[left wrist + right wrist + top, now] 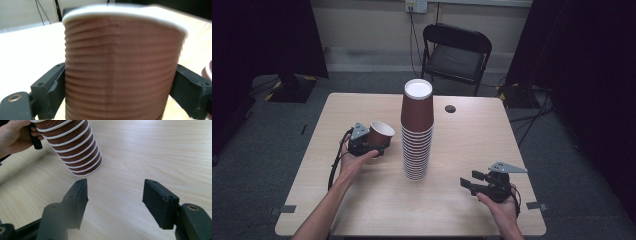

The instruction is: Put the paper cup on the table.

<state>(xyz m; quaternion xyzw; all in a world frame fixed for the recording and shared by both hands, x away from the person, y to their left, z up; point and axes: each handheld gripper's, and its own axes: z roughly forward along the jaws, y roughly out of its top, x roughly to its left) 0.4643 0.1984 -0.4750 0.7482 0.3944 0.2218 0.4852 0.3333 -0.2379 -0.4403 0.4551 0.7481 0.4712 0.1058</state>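
1. The left gripper (371,145) was clamped on one brown paper cup (381,133) — tipped on its side, just above the worktop (472,135).
2. That cup sat just left of the tall cup stack (417,131), not touching it.
3. The right gripper (473,181) was apart with nothing between its pads — near the worktop's front right corner.

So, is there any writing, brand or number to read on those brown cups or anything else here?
None that can be read.
The single cup gripped in the left tongs: plain ribbed brown wall, white rim, no print.
The cup stack: plain brown and white.
The table: bare wood grain.
The wall socket plate: too small to tell.
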